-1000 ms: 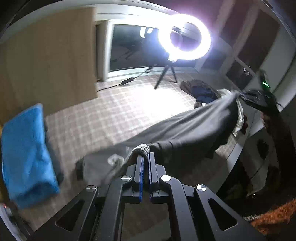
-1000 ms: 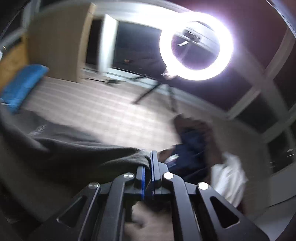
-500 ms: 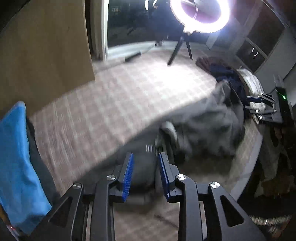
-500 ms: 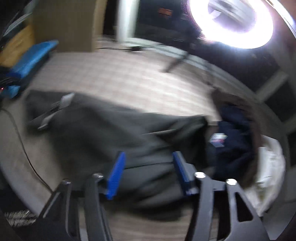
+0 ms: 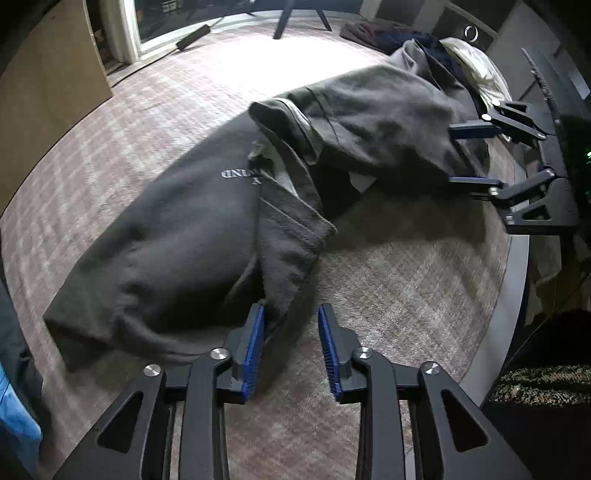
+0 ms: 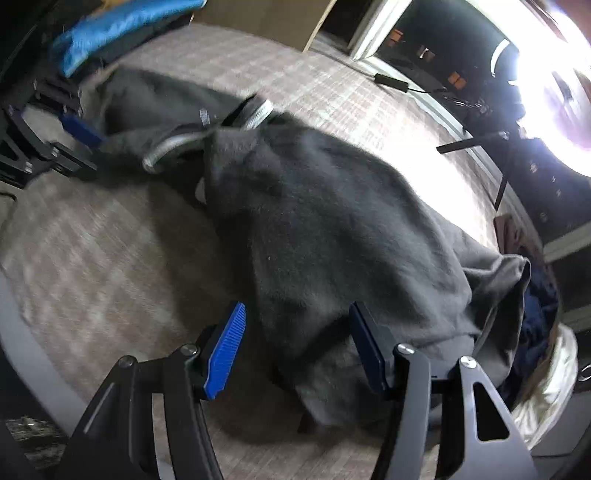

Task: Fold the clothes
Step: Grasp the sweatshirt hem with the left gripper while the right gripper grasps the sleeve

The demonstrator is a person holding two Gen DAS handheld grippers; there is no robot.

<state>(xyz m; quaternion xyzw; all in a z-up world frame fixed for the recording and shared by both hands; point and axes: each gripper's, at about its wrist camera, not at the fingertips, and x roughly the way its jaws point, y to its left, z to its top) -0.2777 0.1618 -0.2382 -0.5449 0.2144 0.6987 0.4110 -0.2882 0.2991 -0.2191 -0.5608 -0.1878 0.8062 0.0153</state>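
Observation:
A dark grey sweatshirt (image 5: 192,236) with white lettering lies crumpled on the checked tabletop (image 5: 388,288); it also shows in the right wrist view (image 6: 332,236). My left gripper (image 5: 291,325) is open and empty at the garment's near hem; its left pad touches the cloth. My right gripper (image 6: 297,325) is open, its jaws standing on either side of the garment's edge, gripping nothing. It also shows in the left wrist view (image 5: 461,155), and the left one in the right wrist view (image 6: 74,129).
A pile of dark and white clothes (image 5: 443,48) lies at the table's far right, also in the right wrist view (image 6: 535,332). A blue folded cloth (image 6: 122,26) lies at the far left. A ring light (image 6: 554,81) stands on a tripod behind. The table edge (image 5: 513,280) curves on the right.
Both grippers were shut on the sweatshirt and held it stretched in the air. They opened, the garment dropped onto the table, and both grippers moved down close to it.

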